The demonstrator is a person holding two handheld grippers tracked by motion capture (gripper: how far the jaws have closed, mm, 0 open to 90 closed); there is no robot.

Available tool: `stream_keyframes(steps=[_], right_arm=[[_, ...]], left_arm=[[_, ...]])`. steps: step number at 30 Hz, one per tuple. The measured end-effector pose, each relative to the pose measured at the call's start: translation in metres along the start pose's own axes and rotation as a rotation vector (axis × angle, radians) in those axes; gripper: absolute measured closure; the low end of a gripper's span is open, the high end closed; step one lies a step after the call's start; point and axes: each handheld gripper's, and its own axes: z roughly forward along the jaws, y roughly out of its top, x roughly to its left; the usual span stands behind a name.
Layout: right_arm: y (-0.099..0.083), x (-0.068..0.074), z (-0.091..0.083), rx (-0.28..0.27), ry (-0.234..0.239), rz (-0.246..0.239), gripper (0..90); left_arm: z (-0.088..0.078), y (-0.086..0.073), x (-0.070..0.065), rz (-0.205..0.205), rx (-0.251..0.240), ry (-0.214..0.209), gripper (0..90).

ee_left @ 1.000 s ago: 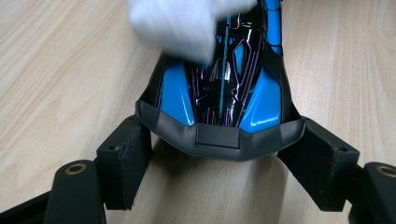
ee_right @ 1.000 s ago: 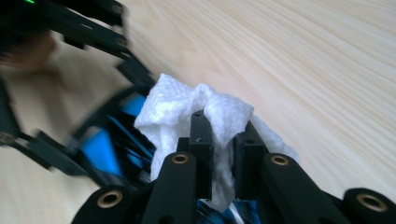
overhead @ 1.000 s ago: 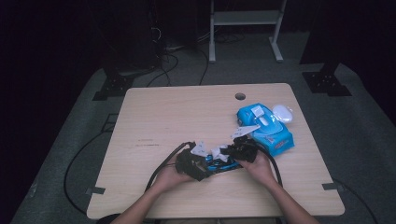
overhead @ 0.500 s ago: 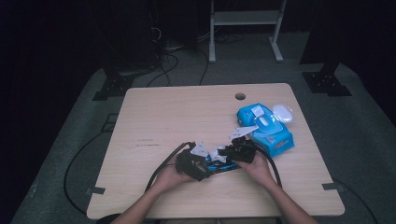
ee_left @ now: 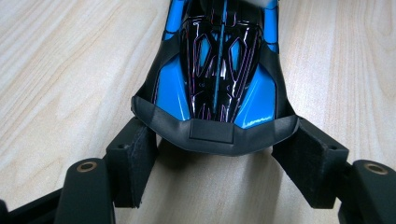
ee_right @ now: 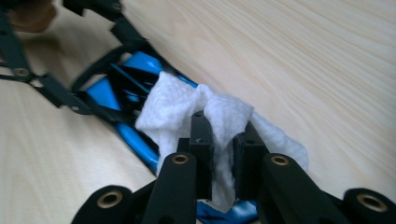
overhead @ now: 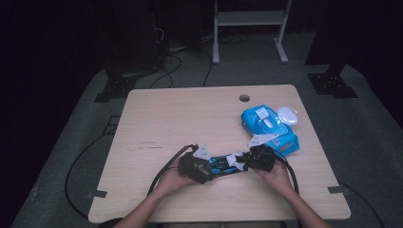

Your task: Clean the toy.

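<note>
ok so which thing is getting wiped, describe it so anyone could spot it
On the wooden table, look near its front edge, between the person's two hands. There lies a glossy blue-and-black toy car; unlike the pale blue wipes pack behind it, it is slim and dark-striped.

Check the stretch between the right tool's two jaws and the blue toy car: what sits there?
A white wipe. In the right gripper view the right tool pinches it, and it drapes onto the blue toy car.
</note>
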Motion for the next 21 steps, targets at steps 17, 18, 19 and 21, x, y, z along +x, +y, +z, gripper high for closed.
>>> stream_keyframes(steps=[17,18,19,21], right_arm=[[0.011,0.031,0.009,-0.008,0.118,-0.103,79.5],[0.011,0.031,0.009,-0.01,0.119,-0.103,79.5],[0.011,0.032,0.011,-0.014,0.123,-0.103,79.4],[0.014,0.036,0.015,-0.016,0.144,-0.099,79.2]], left_arm=[[0.003,0.001,0.002,-0.012,0.005,0.013,23.1],[0.003,0.002,0.003,-0.017,0.005,0.006,21.5],[0.003,0.003,0.003,-0.02,0.006,-0.001,21.8],[0.003,0.004,0.003,-0.017,-0.003,-0.004,22.1]])
